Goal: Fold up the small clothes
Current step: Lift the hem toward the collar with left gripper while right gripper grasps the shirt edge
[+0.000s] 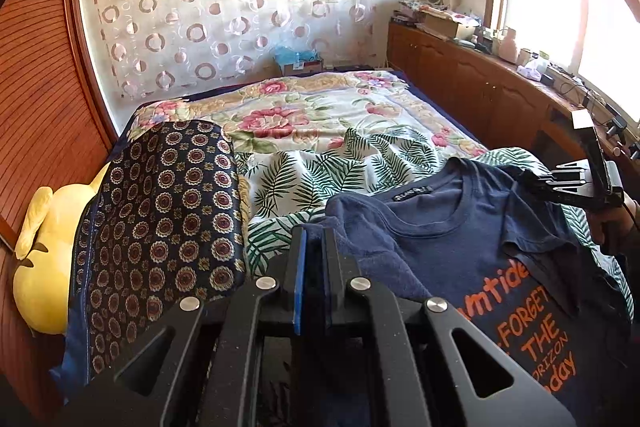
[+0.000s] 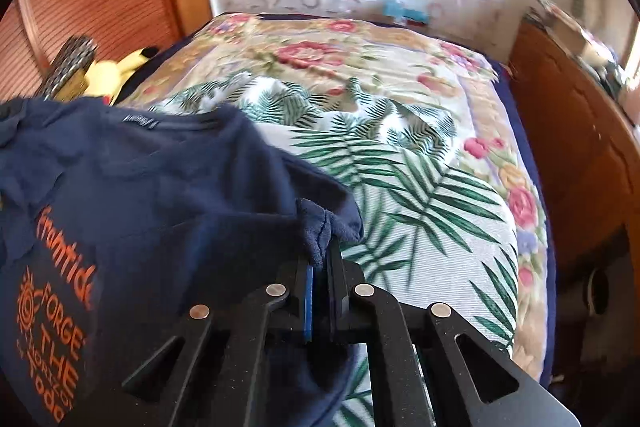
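Observation:
A navy T-shirt (image 1: pixel 460 239) with orange lettering is held up over the bed, front side and neckline toward me. My left gripper (image 1: pixel 314 239) is shut on a bunch of its cloth at the left shoulder. In the right wrist view the T-shirt (image 2: pixel 160 187) hangs to the left, and my right gripper (image 2: pixel 322 247) is shut on a gathered fold at its other shoulder. The right gripper (image 1: pixel 560 183) also shows in the left wrist view at the far right, with a hand behind it, gripping the shirt's edge.
Below lies a palm-leaf sheet (image 1: pixel 320 167) over a floral quilt (image 1: pixel 300 107). A dark medallion-patterned cloth (image 1: pixel 168 219) and a yellow plush toy (image 1: pixel 44 267) lie at the left. A wooden cabinet (image 1: pixel 480 83) with clutter runs along the right under the window.

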Available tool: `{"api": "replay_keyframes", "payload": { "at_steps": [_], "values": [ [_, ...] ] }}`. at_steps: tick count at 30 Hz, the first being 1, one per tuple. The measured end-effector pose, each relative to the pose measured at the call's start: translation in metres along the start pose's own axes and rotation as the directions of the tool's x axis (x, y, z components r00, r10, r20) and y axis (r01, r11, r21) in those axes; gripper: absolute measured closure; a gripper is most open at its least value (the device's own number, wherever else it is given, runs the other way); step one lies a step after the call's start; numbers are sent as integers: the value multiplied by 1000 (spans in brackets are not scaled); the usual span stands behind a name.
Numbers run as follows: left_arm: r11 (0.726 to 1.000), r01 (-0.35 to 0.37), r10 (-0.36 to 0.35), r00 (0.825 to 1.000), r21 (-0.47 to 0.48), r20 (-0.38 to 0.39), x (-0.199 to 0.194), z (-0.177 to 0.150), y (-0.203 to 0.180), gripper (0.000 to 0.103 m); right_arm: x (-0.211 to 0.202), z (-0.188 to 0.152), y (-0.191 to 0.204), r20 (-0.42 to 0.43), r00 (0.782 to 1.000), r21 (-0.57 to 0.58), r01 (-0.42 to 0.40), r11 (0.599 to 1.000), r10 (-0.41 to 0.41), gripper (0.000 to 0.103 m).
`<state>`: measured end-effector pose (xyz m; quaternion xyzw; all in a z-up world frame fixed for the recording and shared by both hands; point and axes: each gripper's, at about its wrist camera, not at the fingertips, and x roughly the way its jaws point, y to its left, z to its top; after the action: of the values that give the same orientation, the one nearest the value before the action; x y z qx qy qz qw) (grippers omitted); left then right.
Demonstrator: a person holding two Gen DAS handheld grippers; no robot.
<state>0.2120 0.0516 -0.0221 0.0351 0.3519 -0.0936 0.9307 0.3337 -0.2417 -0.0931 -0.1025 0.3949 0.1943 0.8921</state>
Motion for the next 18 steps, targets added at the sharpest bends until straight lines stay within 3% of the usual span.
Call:
{"api": "replay_keyframes", "payload": {
  "at_steps": [7, 14, 18],
  "values": [
    [999, 38, -39, 997, 13, 61, -43, -17, -17, 95, -68, -14, 22, 174, 984, 6, -44, 999, 42, 99],
    [997, 77, -78, 993, 18, 93, -83, -56, -30, 95, -141, -72, 50, 303, 952, -2, -41, 999, 40, 99],
    [997, 80, -81, 991, 14, 111, -108, -82, -30, 95, -171, -107, 59, 335, 941, 13, -46, 999, 38, 99]
  ]
}}
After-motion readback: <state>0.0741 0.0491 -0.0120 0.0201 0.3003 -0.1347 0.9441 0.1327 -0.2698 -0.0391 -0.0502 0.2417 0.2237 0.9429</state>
